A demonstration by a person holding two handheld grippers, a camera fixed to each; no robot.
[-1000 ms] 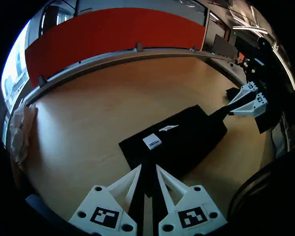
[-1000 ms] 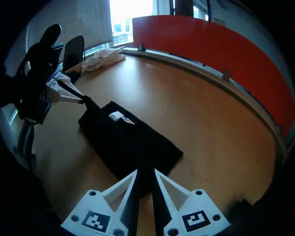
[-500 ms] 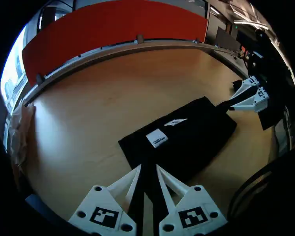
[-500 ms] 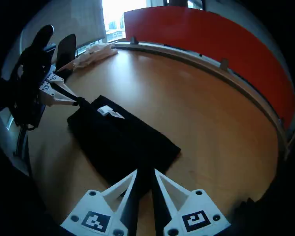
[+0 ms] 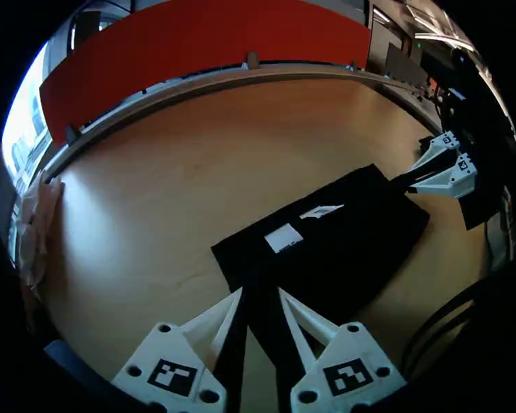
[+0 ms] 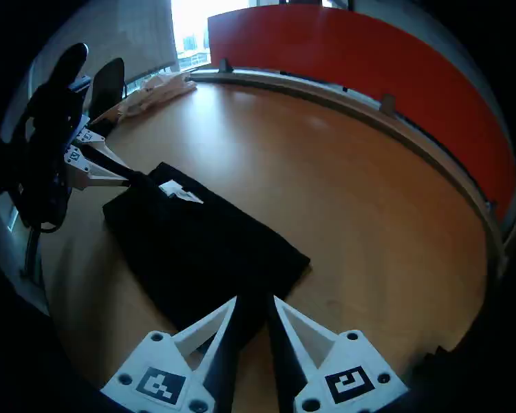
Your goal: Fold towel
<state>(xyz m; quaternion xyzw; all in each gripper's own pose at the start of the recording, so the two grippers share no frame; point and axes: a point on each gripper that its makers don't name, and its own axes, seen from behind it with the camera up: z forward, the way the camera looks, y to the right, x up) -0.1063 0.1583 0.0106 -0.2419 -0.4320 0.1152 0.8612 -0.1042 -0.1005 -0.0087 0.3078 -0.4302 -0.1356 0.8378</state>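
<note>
A black towel (image 5: pixel 334 241) is stretched out long over the middle of a wooden desk (image 5: pixel 175 179), held at its two short ends by the two tools. In the left gripper view, the left tool (image 5: pixel 260 292) has its white fingers pressed together on the near corner of the towel, with black cloth bunched between the tips. At the far right end, the right tool (image 5: pixel 404 183) pinches the opposite corner, and the dark shape of the person holding it is behind it. A white label (image 5: pixel 283 239) and a smaller white tag (image 5: pixel 321 211) sit on the towel's upper face, nearer the left tool's end. In the right gripper view the right tool's fingers close on the towel's near edge, the cloth runs away to the left, and the labelled end is the far one. I cannot tell whether the towel rests flat on the desk or hangs just above it. A red partition (image 6: pixel 368 76) stands along the desk's far edge. A pale crumpled bag (image 6: pixel 155 93) lies at the far left corner of the desk, well apart from the towel, with dark office chairs (image 6: pixel 106 86) and a bright window (image 6: pixel 196 27) beyond it.
</note>
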